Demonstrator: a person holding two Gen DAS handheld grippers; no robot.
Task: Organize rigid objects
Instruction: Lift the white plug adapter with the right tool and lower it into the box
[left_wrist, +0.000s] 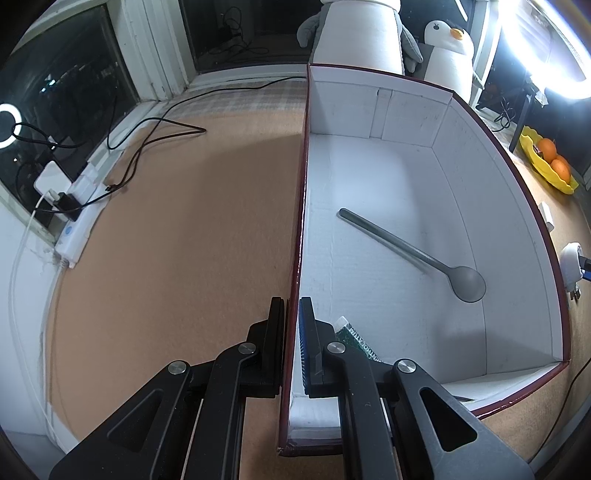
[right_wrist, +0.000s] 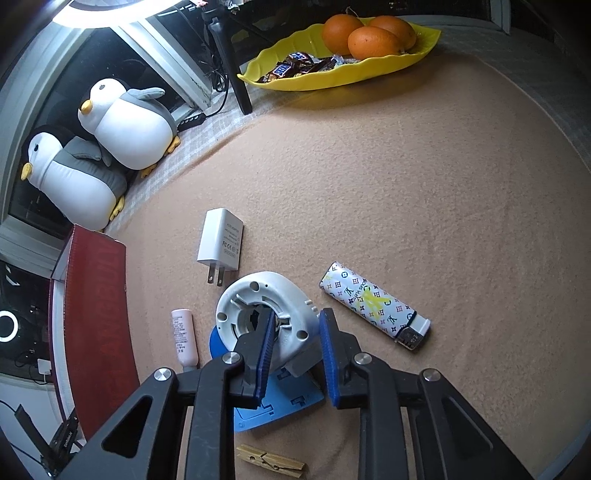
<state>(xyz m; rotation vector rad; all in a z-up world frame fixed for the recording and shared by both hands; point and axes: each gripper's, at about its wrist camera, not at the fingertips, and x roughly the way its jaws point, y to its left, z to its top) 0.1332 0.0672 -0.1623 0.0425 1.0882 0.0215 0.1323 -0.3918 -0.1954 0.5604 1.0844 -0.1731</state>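
Note:
My left gripper (left_wrist: 293, 332) is shut on the left wall of a white-lined, dark red box (left_wrist: 301, 206), one finger outside and one inside. A grey spoon (left_wrist: 413, 251) lies in the box, and a green packet (left_wrist: 356, 338) sits by the inner finger. My right gripper (right_wrist: 295, 339) is closed around the rim of a white round device (right_wrist: 266, 314), which rests on a blue plastic piece (right_wrist: 277, 402). Around it on the tan mat lie a white charger (right_wrist: 221, 242), a patterned lighter (right_wrist: 373, 304), a pink tube (right_wrist: 183, 338) and a wooden clothespin (right_wrist: 269, 461).
The red box side (right_wrist: 96, 314) stands left of the right gripper. A yellow tray (right_wrist: 343, 75) with oranges and candy sits far back. Plush penguins (right_wrist: 122, 122) lie at the back left. A power strip (left_wrist: 79, 218) and cables lie left of the box.

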